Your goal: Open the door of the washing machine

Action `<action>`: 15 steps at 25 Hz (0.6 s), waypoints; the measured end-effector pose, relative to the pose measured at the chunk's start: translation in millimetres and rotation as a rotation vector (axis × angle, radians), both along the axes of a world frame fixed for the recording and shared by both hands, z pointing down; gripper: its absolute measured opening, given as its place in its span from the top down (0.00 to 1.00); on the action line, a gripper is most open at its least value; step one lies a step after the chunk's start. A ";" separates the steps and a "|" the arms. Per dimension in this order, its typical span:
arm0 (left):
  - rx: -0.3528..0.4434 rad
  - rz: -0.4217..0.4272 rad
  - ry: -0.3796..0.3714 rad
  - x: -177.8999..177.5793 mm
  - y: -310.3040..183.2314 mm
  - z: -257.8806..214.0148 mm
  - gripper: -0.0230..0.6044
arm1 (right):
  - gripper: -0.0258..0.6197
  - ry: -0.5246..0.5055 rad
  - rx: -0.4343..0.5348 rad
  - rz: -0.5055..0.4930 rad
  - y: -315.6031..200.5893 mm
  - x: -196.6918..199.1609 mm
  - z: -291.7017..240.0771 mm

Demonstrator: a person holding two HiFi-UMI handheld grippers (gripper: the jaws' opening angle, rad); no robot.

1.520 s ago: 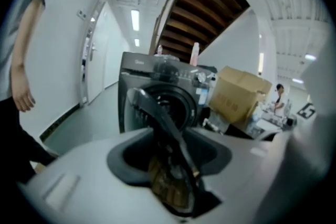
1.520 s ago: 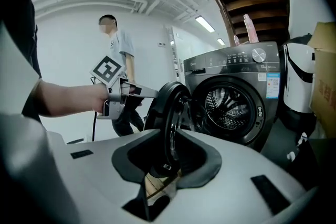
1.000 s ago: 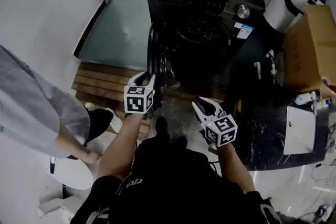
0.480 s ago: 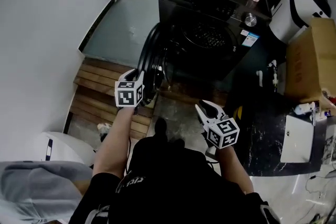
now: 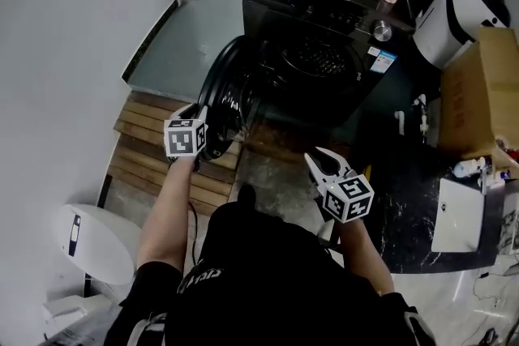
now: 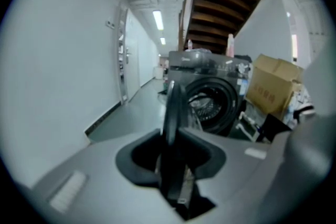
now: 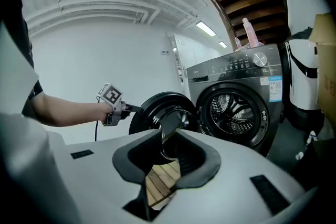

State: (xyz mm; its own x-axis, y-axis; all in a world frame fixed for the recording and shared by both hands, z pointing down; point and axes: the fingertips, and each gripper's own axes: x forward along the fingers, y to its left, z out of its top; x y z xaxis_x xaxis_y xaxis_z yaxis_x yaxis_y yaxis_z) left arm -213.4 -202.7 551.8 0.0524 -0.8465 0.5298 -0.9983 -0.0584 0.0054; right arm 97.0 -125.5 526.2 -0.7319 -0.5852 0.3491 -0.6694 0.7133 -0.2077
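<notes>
Black rim of the door (image 6: 170, 105) sits edge-on between the jaws of the left gripper (image 6: 172, 136), and the pads are closed on it. Those jaws have just been opening a touch, with the rim between them. The right gripper (image 5: 318, 159) has its jaws slightly apart and holds nothing. Only wooden slats (image 7: 160, 181) show through its gap, and it is well apart from the door. The door hangs from the left side of the washing machine (image 5: 324, 12), swung out about square to the front, so the drum (image 5: 312, 54) is exposed.

Risks, as judgement:
- The grip is on a thin curved rim and has just loosened. Any further slack and the rim likely slips out, leaving the door free to drift back.
- The door moves on a hinge arc. A straight sideways pull, not following that arc, would twist the rim in the pads or load the hinge.
- The hinge stop is probably near. Pulling past it would strain the hinge or pop the grip.

Versus a second ago:
- The door was then nearly edge-on to the head view and close in front of the drum. It now stands wider, swung out to the left.
- The left gripper has gone left with it.
- The right gripper has barely shifted.
- A person in grey at the left edge is gone from view.
- The head view now sits a bit further back, with the machine higher in frame.
</notes>
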 end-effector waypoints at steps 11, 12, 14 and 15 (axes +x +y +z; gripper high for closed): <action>0.002 -0.160 -0.038 -49.6 -5.1 -1.2 0.76 | 0.85 -0.001 0.045 0.056 -6.4 29.9 -7.4; 0.023 -0.176 -0.055 -52.3 -4.5 -6.5 0.77 | 0.85 -0.005 0.043 0.058 -9.3 30.6 -7.3; 0.101 -0.182 -0.110 -50.0 -4.1 -27.4 0.77 | 0.85 -0.012 0.038 0.070 -18.0 33.3 -7.7; 0.142 -0.168 -0.132 -43.9 -4.7 -39.3 0.77 | 0.85 -0.018 0.040 0.080 -23.0 35.2 -8.7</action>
